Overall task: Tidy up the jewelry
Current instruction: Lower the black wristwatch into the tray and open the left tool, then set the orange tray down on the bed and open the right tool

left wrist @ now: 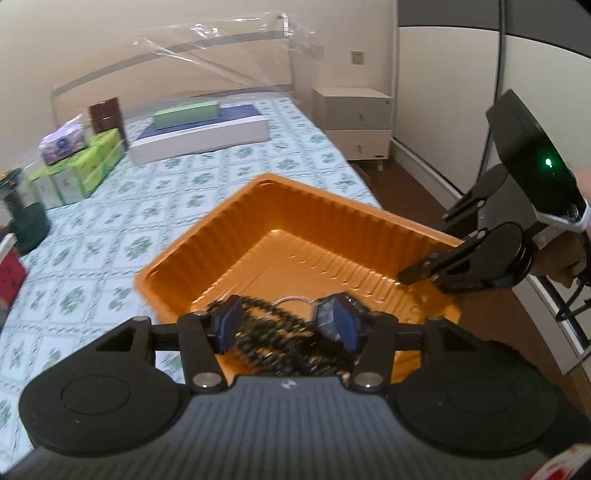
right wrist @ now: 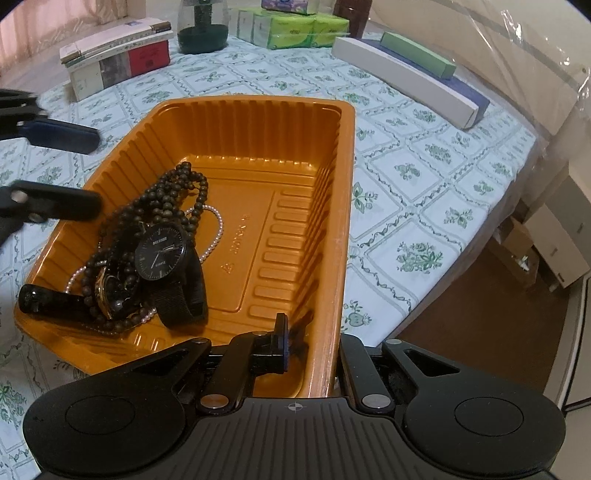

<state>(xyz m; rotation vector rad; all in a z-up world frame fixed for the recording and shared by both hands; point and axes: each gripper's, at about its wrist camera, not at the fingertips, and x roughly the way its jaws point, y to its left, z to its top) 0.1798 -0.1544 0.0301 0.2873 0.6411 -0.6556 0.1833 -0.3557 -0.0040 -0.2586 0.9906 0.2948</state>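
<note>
An orange plastic tray (right wrist: pixel 258 122) sits on the flower-patterned bedsheet. In its near left corner lies a heap of jewelry: a black watch (right wrist: pixel 160 251), a gold-cased watch (right wrist: pixel 107 291), a dark bead necklace (right wrist: pixel 173 192), a thin pearl strand (right wrist: pixel 216 232) and a black cylinder (right wrist: pixel 48 301). My right gripper (right wrist: pixel 313 341) is shut on the tray's near right wall, one finger inside and one outside; in the left wrist view the right gripper (left wrist: pixel 410 275) pinches the rim. My left gripper (left wrist: pixel 286 325) is open over the beads (left wrist: pixel 266 332), its pads pressing on nothing.
At the back of the bed are a stack of books (right wrist: pixel 114 55), green tissue boxes (right wrist: pixel 295 31), a dark jar (right wrist: pixel 201 26) and a long white box (right wrist: pixel 402 81) with a green box (right wrist: pixel 417 55) on it. The bed's edge drops to brown floor on the right, near a white nightstand (left wrist: pixel 351 118).
</note>
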